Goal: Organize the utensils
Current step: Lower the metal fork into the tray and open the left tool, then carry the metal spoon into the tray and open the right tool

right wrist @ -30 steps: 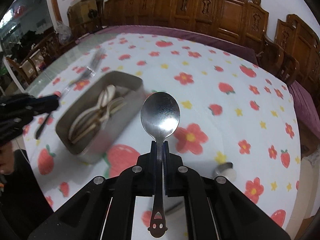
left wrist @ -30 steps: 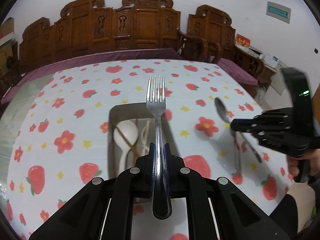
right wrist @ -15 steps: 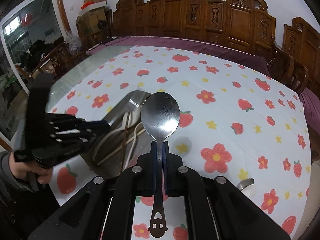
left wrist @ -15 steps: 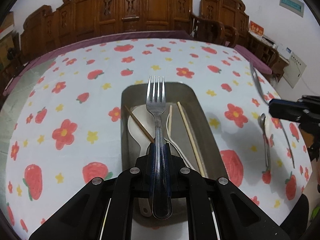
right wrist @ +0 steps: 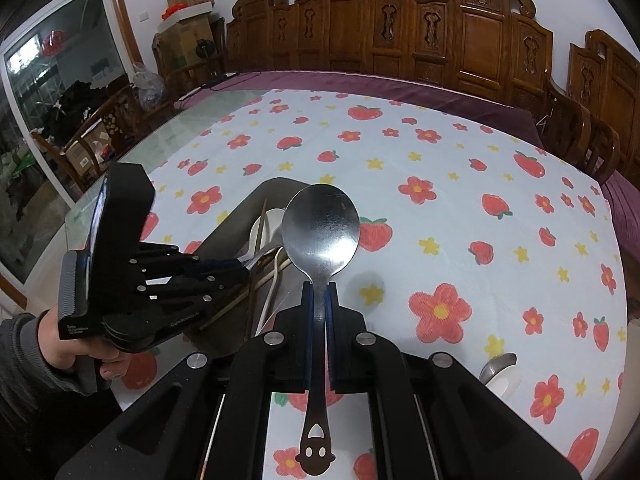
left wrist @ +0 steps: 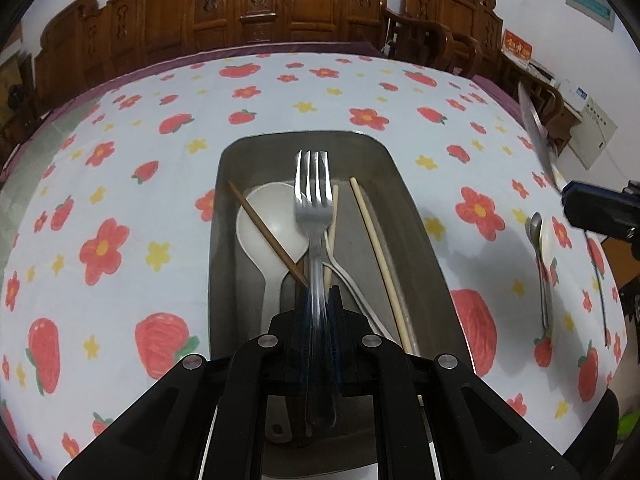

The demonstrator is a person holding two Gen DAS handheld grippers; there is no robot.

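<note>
My left gripper (left wrist: 319, 300) is shut on a steel fork (left wrist: 313, 196) and holds it low over the grey metal tray (left wrist: 416, 216). The tray holds a white ladle (left wrist: 264, 228), a dark chopstick (left wrist: 266, 232) and pale chopsticks (left wrist: 378, 256). My right gripper (right wrist: 319, 292) is shut on a steel spoon (right wrist: 320, 228), raised just right of the tray (right wrist: 224, 228). The left gripper (right wrist: 224, 272) shows in the right wrist view, reaching into the tray. The right gripper's tip (left wrist: 600, 212) and its spoon (left wrist: 536, 128) show at the right edge of the left wrist view.
A steel spoon and a white spoon (left wrist: 542, 248) lie on the strawberry tablecloth (left wrist: 120, 184) right of the tray, also in the right wrist view (right wrist: 498, 368). Carved wooden chairs (right wrist: 400, 32) line the far side. A window and boxes (right wrist: 188, 20) stand at the left.
My left gripper has moved forward and down over the tray with the fork. My right gripper has swung towards the tray with the spoon.
</note>
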